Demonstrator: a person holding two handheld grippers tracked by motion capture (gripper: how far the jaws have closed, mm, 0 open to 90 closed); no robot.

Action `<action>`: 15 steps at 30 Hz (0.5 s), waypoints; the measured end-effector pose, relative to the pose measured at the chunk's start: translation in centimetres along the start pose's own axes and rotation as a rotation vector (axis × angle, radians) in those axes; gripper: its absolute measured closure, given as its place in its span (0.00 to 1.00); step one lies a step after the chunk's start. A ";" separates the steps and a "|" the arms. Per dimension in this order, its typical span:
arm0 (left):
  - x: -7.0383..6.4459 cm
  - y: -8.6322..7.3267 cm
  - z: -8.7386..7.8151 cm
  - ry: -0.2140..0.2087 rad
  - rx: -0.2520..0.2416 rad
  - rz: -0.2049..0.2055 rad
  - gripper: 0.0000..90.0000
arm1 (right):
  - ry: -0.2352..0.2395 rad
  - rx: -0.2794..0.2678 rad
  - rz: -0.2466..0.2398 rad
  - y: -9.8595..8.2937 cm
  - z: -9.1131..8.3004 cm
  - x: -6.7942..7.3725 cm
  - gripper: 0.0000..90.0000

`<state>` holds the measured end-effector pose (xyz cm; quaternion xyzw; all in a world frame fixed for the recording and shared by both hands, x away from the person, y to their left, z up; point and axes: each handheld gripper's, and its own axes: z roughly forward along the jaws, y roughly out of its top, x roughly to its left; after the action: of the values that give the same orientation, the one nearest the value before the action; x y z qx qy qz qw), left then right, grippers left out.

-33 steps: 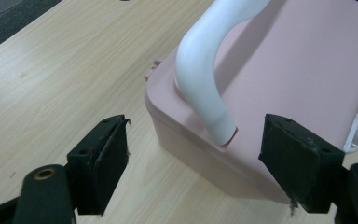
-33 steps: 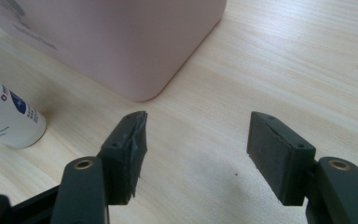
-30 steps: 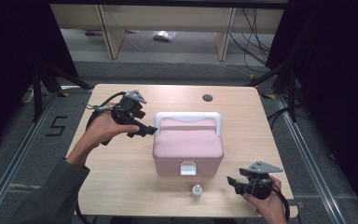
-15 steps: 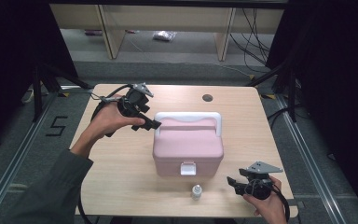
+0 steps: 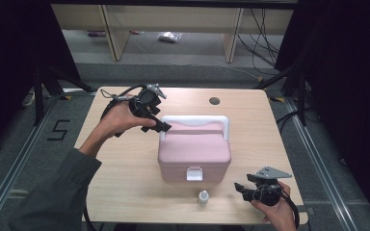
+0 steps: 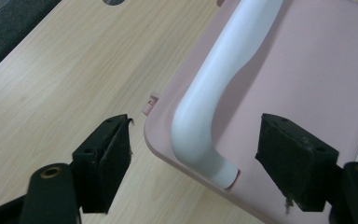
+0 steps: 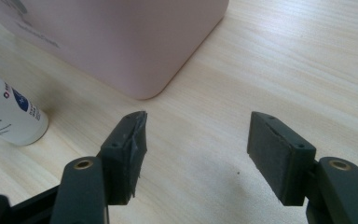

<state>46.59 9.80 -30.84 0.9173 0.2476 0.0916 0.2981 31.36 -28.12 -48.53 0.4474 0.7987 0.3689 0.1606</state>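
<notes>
While both wide-open, empty grippers, left (image 5: 165, 126) and right (image 5: 238, 186), wait, the rigid pink plastic box (image 5: 194, 153) looks best lifted by its stiff white handle (image 6: 223, 79).

The table (image 5: 125, 163) has a pale wood-grain top with a smooth, matt finish. On it, the pink box (image 5: 195, 156) looks like moulded plastic, matt and even, with a faint sheen along its rounded corners. The white handle (image 6: 223, 79) on the box's lid is smoother, glossier plastic. Just in front of the box, the small bottle (image 7: 9, 114) is glossy white plastic with a printed label. The left gripper (image 6: 198, 158) and right gripper (image 7: 196, 154) have matt black jaws faced with dull, rubbery pads (image 7: 279, 154), frayed at the edges.
</notes>
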 end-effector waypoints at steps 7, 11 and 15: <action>0.1 0.7 0.5 -0.010 0.028 0.023 0.30 | 0.005 -0.005 0.025 -0.2 0.2 -0.2 0.43; 0.1 1.2 0.6 -0.014 0.058 0.048 0.32 | 0.012 -0.004 0.022 -0.3 0.3 -0.5 0.43; -0.1 1.8 1.2 -0.032 0.063 0.066 0.34 | 0.023 -0.003 0.031 -0.3 0.2 -0.6 0.43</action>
<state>47.56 7.92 -30.76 0.9352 0.2151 0.0791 0.2699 31.62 -28.58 -48.97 0.4552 0.7930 0.3776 0.1462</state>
